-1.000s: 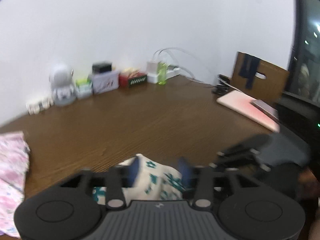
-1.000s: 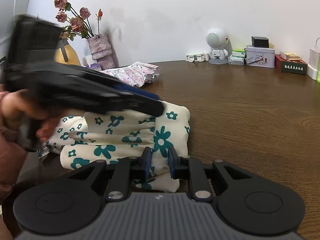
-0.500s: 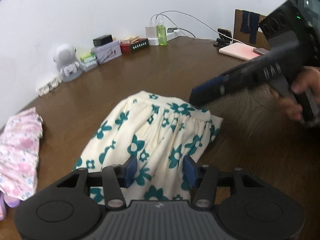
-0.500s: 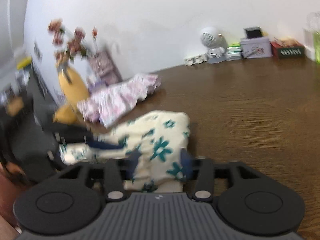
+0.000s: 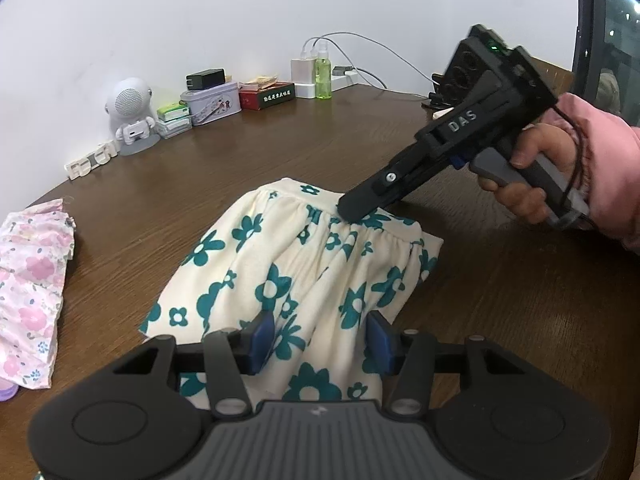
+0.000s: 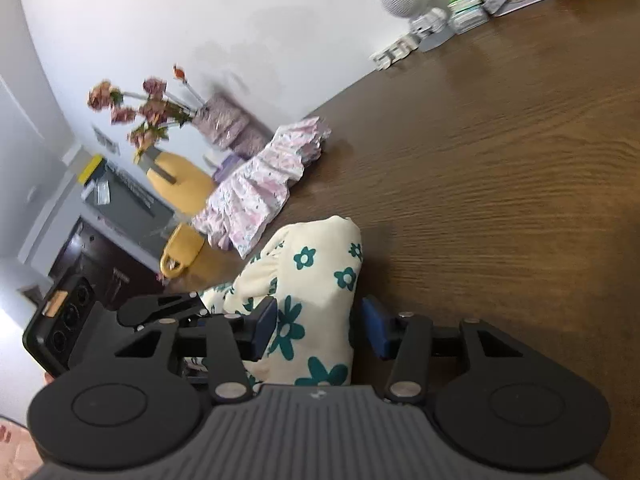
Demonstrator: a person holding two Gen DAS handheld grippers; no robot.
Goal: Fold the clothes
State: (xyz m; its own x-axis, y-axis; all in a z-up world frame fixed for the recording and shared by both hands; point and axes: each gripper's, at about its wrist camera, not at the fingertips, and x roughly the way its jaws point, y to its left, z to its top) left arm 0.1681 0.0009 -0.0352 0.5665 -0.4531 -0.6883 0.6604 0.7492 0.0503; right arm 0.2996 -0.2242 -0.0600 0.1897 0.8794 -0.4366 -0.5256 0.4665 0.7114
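A cream garment with teal flowers [image 5: 280, 264] lies folded on the brown table [image 5: 500, 300]. My left gripper [image 5: 320, 340] hovers open over its near hem, and cloth shows between the blue pads [image 5: 262, 338] without being pinched. My right gripper [image 5: 350, 210], held by a hand in a pink sleeve, has its tip down on the gathered waistband at the far end. In the right wrist view the garment [image 6: 316, 280] bulges between the right gripper's [image 6: 320, 330] blue pads while its jaws are closing; the pads do not visibly press it. The left gripper [image 6: 188, 306] sits at the left.
A pink floral garment [image 5: 32, 280] lies at the table's left edge. A white robot-shaped speaker [image 5: 130, 116], tins [image 5: 212, 102], a charger and a green bottle [image 5: 323, 74] line the far wall. A vase of dried flowers [image 6: 224, 124] and yellow objects [image 6: 180, 178] stand beyond the table.
The right gripper let go of the cloth edge it pinched, rolled, and swung over to the waistband end. The left gripper came down over the hem, then held still.
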